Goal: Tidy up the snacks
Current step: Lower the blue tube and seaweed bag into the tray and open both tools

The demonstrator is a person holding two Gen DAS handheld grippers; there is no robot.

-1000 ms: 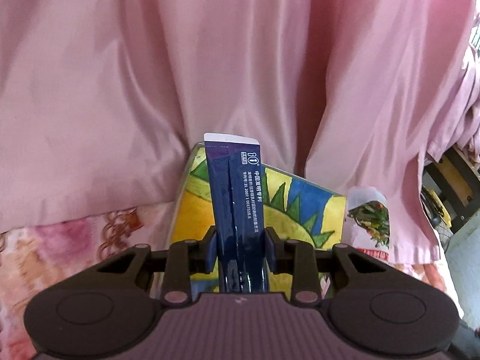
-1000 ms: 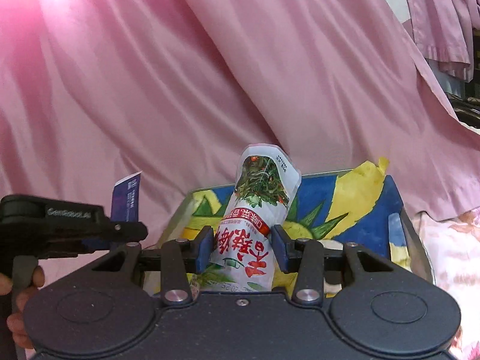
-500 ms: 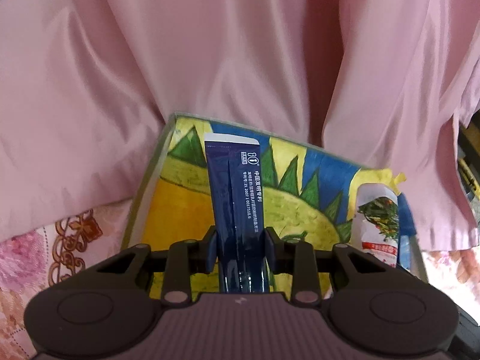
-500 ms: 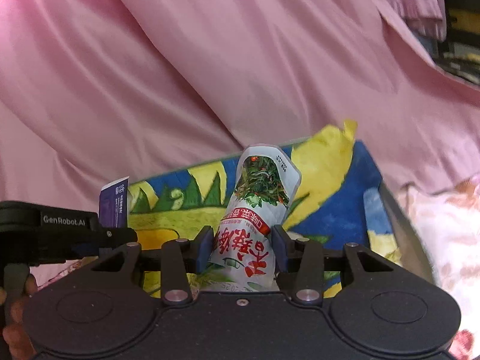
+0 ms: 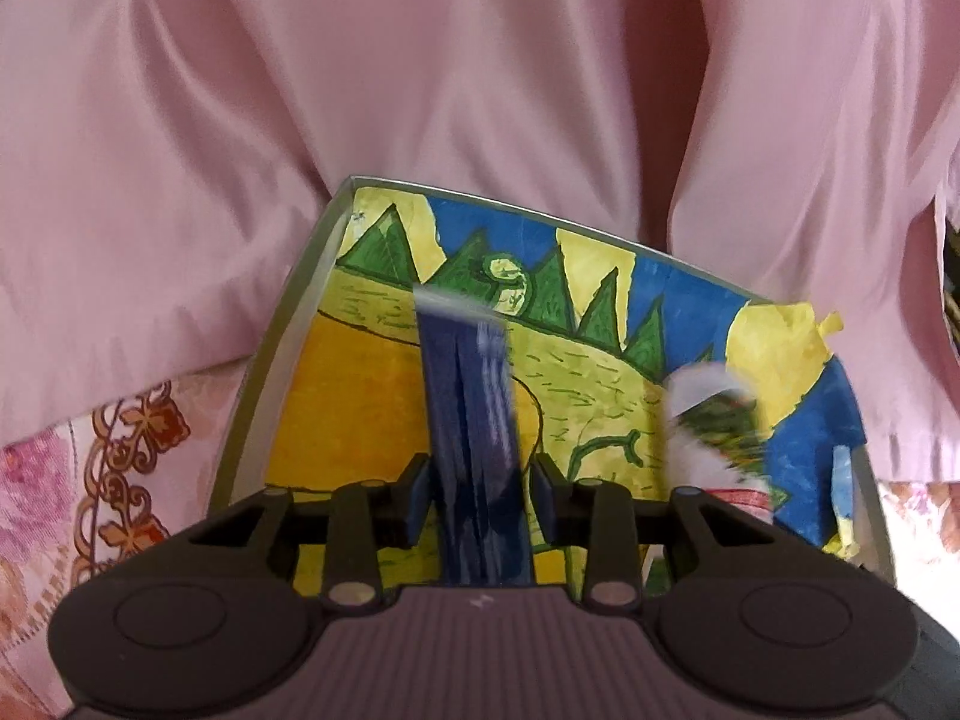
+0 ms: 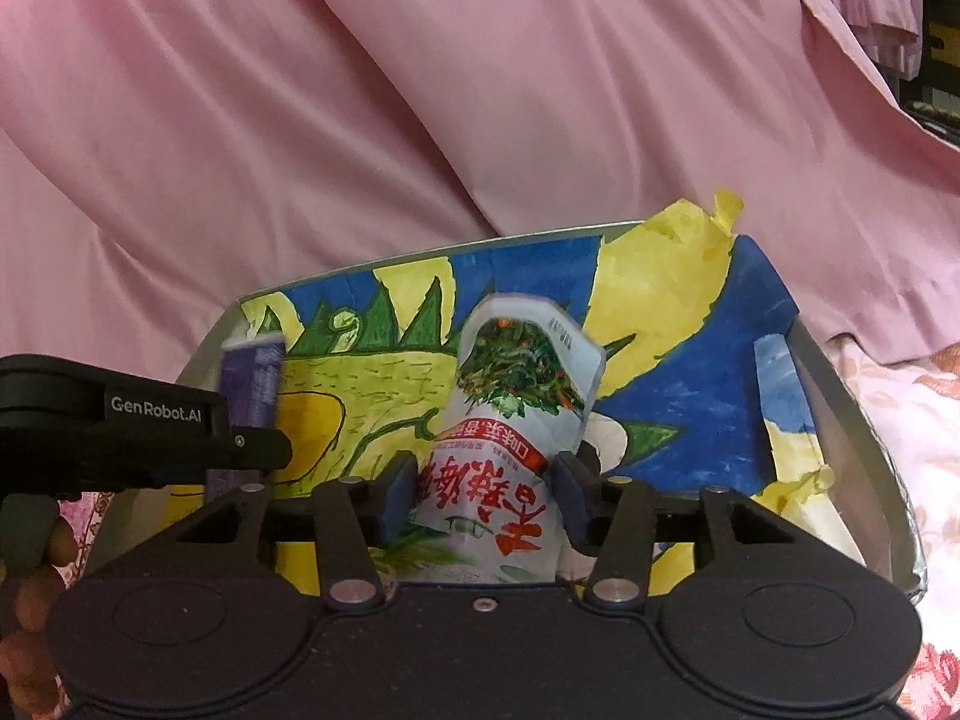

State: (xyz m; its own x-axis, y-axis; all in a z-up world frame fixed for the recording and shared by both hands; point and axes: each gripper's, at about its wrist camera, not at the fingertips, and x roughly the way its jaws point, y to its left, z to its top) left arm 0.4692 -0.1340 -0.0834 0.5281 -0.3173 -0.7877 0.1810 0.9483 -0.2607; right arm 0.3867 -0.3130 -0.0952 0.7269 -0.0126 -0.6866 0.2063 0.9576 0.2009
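Both tongs have just been opening over the painted box: left tongs released, blue packet blurry between them, right tongs slack around the white snack bag. Either could tip and land crooked, or hang on a pad.

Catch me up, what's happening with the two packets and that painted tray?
A person holds a hand-held gripper in each hand over the painted tray. The left hand-held gripper has a dark blue sachet between its jaws; the right hand-held gripper has a white-and-red snack pouch. Both jaws have just been opening, with gaps beside each packet: a release into the tray.
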